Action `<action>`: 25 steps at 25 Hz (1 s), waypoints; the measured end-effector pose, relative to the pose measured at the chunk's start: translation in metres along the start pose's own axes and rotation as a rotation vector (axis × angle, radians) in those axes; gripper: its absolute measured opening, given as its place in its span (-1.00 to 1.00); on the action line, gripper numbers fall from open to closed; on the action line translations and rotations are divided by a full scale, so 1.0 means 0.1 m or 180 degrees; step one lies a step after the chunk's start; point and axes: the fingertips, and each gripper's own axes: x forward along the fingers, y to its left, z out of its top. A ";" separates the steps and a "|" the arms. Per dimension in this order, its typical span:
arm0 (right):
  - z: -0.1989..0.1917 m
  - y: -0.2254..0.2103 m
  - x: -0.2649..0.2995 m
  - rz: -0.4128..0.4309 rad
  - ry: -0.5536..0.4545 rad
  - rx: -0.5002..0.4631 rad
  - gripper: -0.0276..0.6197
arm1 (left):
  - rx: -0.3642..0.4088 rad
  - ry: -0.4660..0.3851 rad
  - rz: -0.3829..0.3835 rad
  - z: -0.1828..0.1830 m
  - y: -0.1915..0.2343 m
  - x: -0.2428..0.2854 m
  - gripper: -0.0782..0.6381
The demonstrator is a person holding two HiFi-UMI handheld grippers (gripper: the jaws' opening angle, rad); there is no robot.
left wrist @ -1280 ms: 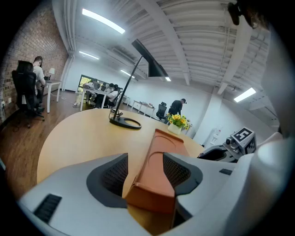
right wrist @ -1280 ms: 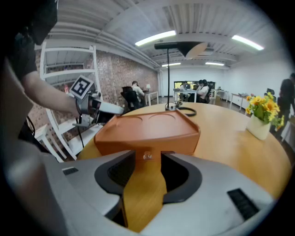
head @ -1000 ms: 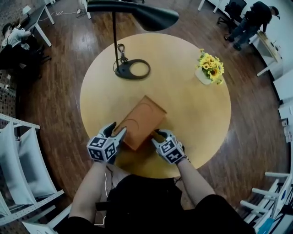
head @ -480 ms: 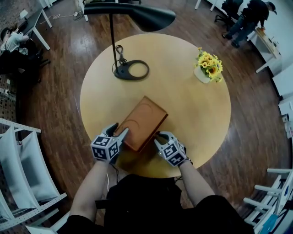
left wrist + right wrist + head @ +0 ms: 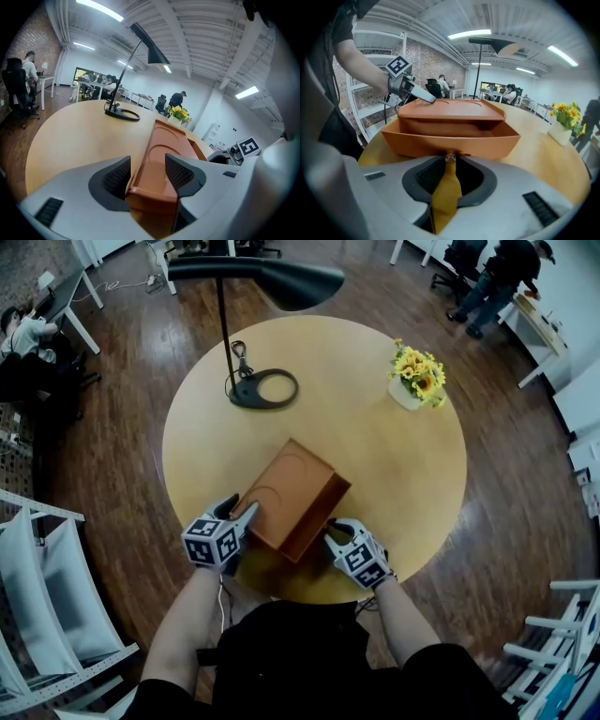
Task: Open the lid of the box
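In the middle of the head view a round wooden table [image 5: 394, 484] fills most of the frame, with dark floorboards around it. At the upper left of the frame a black lamp [image 5: 281, 279] leans its shade over the table, and its ring base rests on the wood well apart from the box.

The orange box [image 5: 286, 488] lies slanted in the lower middle of the frame, near the table's front edge. Its lid [image 5: 281, 482] covers the upper-left part. At the lower right a tray [image 5: 325, 515] stands out from under it, open at the top. In the right gripper view the tray [image 5: 450, 140] shows only its own orange inner walls in the gap beneath the lid [image 5: 450, 108].

At the upper right of the frame a small white pot [image 5: 405, 395] holds yellow flowers [image 5: 417, 371].

The left gripper [image 5: 240, 512] is at the box's lower-left end. In its own view the left gripper [image 5: 147, 173] has that end of the box between its jaws, and both ribbed pads press against it.

The right gripper [image 5: 335, 526] sits just beside the tray's outer wall. In its own view the right gripper [image 5: 449, 176] has its jaws drawn narrow, pinching a yellow strap [image 5: 446, 192] that runs from a small stud on the tray's front wall
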 end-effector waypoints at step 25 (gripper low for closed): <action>-0.51 -0.08 -0.38 -0.0180 0.0194 0.0091 -0.68 | -0.0184 -0.0040 0.0121 -0.03 0.11 0.02 -0.14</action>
